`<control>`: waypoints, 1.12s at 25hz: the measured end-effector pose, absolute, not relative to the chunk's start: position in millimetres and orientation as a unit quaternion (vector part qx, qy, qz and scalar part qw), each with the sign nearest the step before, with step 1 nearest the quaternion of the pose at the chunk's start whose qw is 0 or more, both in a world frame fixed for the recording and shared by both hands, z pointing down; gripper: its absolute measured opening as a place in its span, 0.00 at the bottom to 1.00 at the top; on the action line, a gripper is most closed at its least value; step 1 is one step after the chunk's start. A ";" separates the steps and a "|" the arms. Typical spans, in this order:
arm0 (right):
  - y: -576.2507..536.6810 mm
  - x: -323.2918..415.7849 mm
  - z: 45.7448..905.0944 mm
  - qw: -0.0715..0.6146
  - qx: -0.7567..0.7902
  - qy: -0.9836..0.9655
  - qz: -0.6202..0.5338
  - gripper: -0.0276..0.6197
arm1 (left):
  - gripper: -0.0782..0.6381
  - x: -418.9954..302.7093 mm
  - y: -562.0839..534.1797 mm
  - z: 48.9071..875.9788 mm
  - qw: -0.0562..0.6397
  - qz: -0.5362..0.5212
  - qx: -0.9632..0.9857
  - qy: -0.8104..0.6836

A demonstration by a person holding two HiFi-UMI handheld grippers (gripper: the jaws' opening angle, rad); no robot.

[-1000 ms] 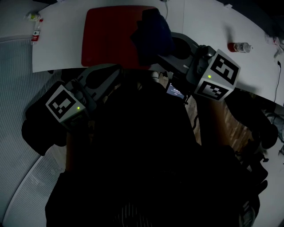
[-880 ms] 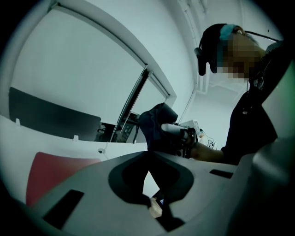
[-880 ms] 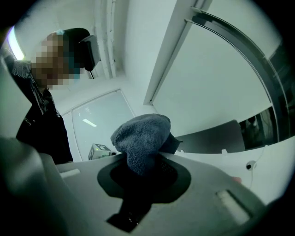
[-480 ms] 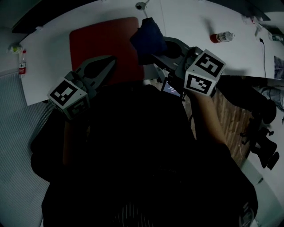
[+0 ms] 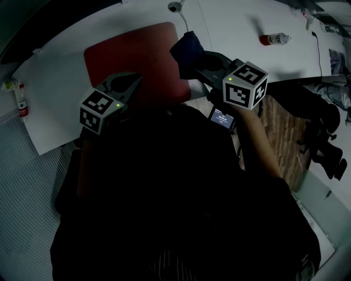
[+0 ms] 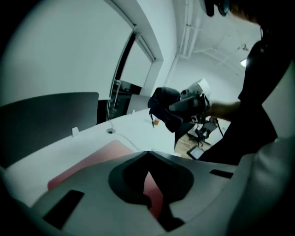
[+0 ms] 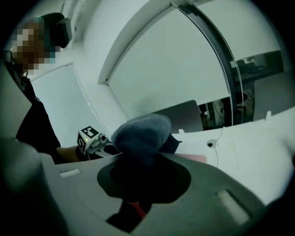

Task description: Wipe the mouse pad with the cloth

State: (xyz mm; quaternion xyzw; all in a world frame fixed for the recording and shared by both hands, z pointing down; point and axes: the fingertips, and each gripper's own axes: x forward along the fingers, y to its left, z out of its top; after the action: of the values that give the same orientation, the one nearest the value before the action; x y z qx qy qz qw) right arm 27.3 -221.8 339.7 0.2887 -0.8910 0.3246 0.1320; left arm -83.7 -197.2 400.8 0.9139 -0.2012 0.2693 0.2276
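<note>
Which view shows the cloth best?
The right gripper view: the cloth sits close, clamped between the jaws. The head view shows it dark and bunched; the left gripper view shows it small and distant.

A white table (image 5: pixel 236 24) is being viewed from above. A plastic bottle (image 5: pixel 274 39) is being left lying on its side near the table's right end, and a smaller bottle (image 5: pixel 21 102) is being kept at the left edge. A thin cable (image 5: pixel 185 22) is being led from a round port (image 5: pixel 174 6). A small lit screen (image 5: pixel 221 117) is being shown above wooden flooring (image 5: pixel 282 140), near a dark office chair (image 5: pixel 324 144).
</note>
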 end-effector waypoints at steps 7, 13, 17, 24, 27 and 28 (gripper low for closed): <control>-208.1 44.8 360.1 0.152 0.350 -0.847 0.370 0.15 | 0.12 -114.2 -175.5 481.7 0.181 0.416 0.886 -0.091; -207.0 48.6 355.7 0.162 0.373 -0.838 0.365 0.15 | 0.12 -141.9 -171.1 552.5 0.246 0.485 0.837 -0.064; -214.2 35.5 352.6 0.165 0.360 -0.844 0.361 0.15 | 0.12 -170.3 -158.8 582.2 0.271 0.547 0.790 -0.057; -240.4 6.2 352.7 0.122 0.294 -0.869 0.378 0.15 | 0.12 -161.0 -173.2 601.6 0.263 0.544 0.789 -0.113; -249.8 -2.1 362.0 0.129 0.273 -0.873 0.383 0.15 | 0.12 -162.2 -175.2 602.9 0.265 0.547 0.784 -0.123; -251.5 -3.0 365.1 0.127 0.266 -0.875 0.384 0.15 | 0.12 -160.7 -175.8 602.1 0.266 0.547 0.784 -0.125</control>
State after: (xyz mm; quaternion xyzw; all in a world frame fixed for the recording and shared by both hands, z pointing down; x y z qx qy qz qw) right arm -3.0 -251.5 365.1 0.2656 -0.8750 0.3843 0.1269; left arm -160.7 -175.8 602.1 0.7840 -0.1246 0.5469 0.2660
